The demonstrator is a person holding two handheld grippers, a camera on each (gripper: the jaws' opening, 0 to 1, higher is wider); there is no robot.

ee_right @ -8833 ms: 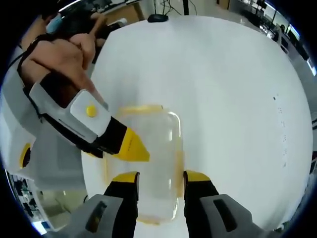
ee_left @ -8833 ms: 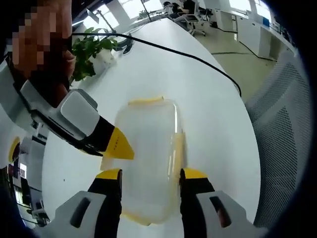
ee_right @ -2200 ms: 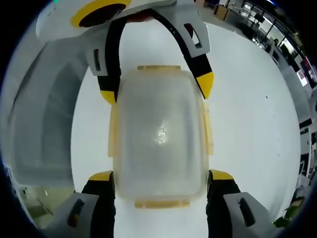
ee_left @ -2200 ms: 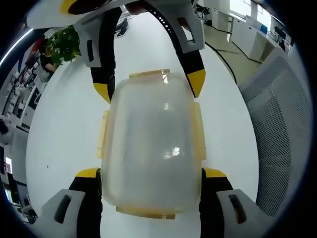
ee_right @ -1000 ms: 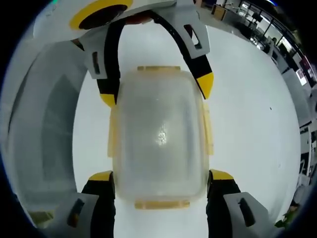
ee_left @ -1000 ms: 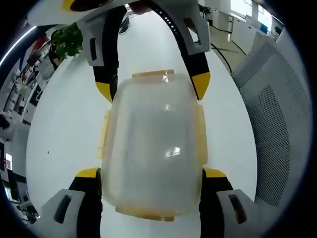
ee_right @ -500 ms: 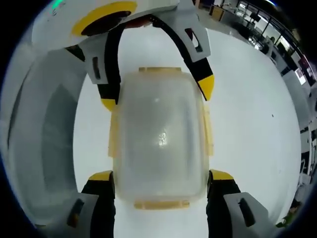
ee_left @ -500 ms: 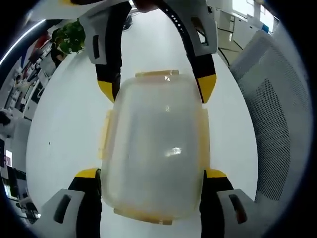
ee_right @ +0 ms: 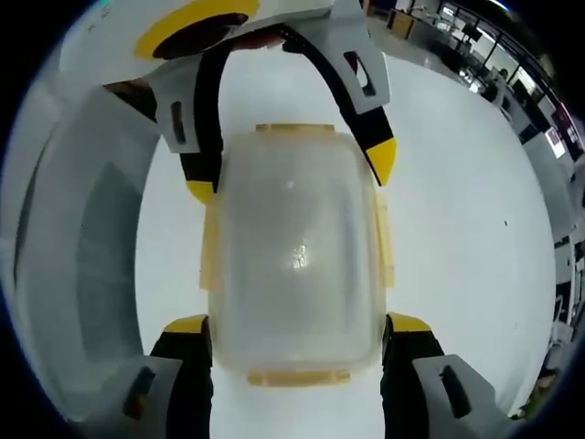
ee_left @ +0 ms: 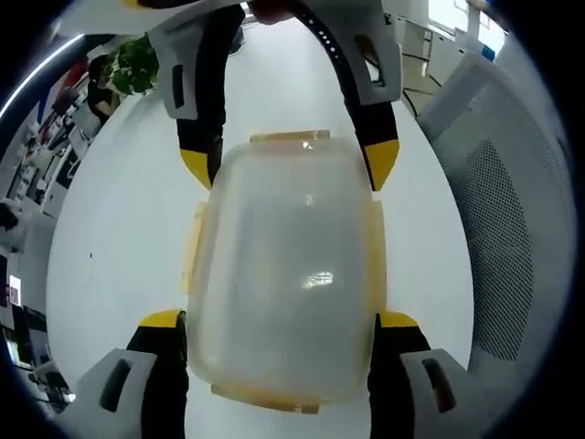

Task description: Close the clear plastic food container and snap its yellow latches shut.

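Your white table (ee_left: 119, 229) carries the clear plastic food container (ee_left: 283, 274), lid on, lying between both grippers. Your left gripper (ee_left: 279, 334) has its jaws spread wide, flanking the container's near end. Your right gripper (ee_right: 292, 334) straddles the opposite end the same way, jaws apart. Yellow latches (ee_right: 384, 242) lie along the sides.

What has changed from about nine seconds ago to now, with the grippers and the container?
Both grippers moved to opposite ends of the container: the left gripper and right gripper now straddle it with open jaws, facing each other; before, both approached from one side, the other angled in. The lid remains on, the container remains on the white table, and little has moved in the last two seconds.
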